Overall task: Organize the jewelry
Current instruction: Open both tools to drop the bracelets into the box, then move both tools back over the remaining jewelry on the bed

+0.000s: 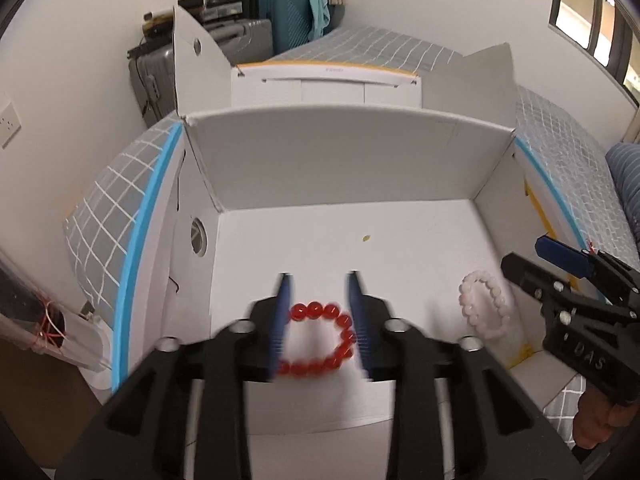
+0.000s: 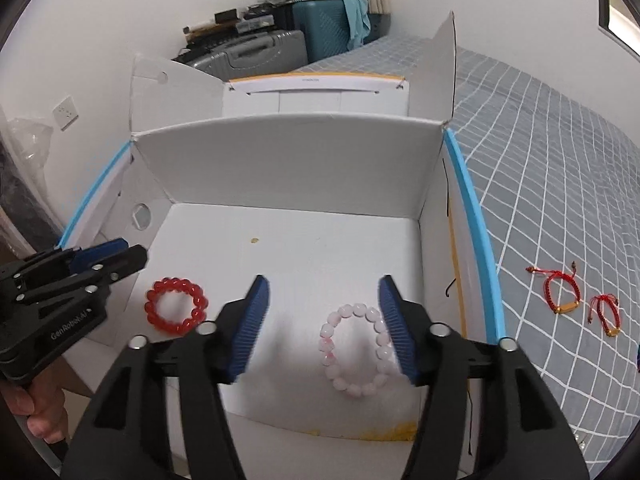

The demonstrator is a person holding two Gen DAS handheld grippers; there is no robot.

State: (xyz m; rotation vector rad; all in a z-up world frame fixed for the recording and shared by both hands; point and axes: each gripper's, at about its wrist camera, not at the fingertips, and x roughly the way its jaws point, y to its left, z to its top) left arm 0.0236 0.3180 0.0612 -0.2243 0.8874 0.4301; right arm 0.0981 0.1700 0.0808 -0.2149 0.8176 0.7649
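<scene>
Left wrist view
- Box: I look down into an open white box (image 1: 340, 240) standing on a grey checked bedspread (image 1: 104, 208).
- Red bracelet: the red bracelet (image 1: 320, 338) lies flat on the box floor toward the near edge, left of the middle.
- Left tongs: my left gripper (image 1: 320, 292) has its jaws spread on either side of the red bracelet; blur hides whether a pad brushes the beads, but nothing is pinched.
- Right tongs: my right gripper (image 1: 532, 258) hangs by the right wall with its jaws apart, just beside the pink bracelet (image 1: 486, 306).

Right wrist view
- Right tongs: the right gripper (image 2: 324, 304) is spread wide; the pink bracelet (image 2: 358, 350) lies flat near the front right corner, close against the right pad, not clamped.
- Red bracelet: the red bracelet (image 2: 176, 306) sits near the left wall.
- Left over: two red cord bracelets (image 2: 560, 290) lie on the bedspread (image 2: 560, 160) outside the right wall.

Progress: I judge two pieces are in the box and two cord ones are still to go.
Lie: both bead rings are round loops lying flat, opening upward, so no long axis or heading; I cannot tell one for the cord pieces.
</scene>
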